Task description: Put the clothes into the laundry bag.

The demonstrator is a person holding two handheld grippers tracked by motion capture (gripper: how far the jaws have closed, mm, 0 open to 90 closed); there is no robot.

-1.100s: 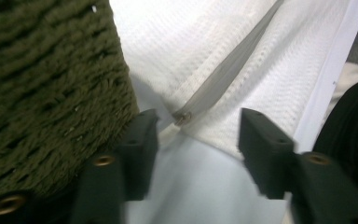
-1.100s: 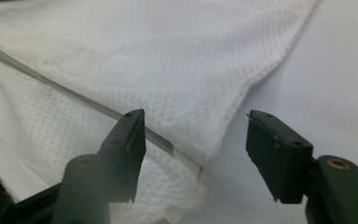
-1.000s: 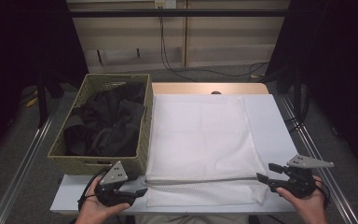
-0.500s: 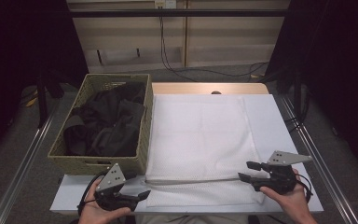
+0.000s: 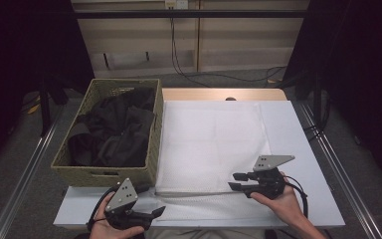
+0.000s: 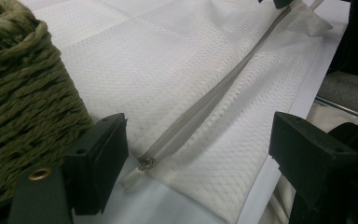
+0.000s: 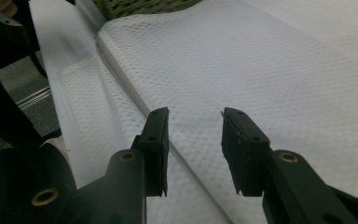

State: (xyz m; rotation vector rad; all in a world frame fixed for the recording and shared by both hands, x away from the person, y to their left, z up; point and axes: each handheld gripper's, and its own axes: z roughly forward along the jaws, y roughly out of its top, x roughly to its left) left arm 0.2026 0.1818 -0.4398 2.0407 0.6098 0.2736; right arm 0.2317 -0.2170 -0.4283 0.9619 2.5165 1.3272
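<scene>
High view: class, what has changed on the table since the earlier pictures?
The right gripper slid left along the white mesh laundry bag's grey zipper, its jaws closing, nothing between them. The left gripper's jaws opened, empty. The woven basket of dark clothes stayed put.

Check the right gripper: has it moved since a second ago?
Yes. The right gripper has slid left along the mesh laundry bag's near zipper edge, away from the table's right edge; its jaws have been closing, gripping nothing.

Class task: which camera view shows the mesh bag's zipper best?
The left gripper view: the zipper runs across it, its pull near the bottom. The high view shows a thin grey line; the right gripper view, a blurred seam.
</scene>
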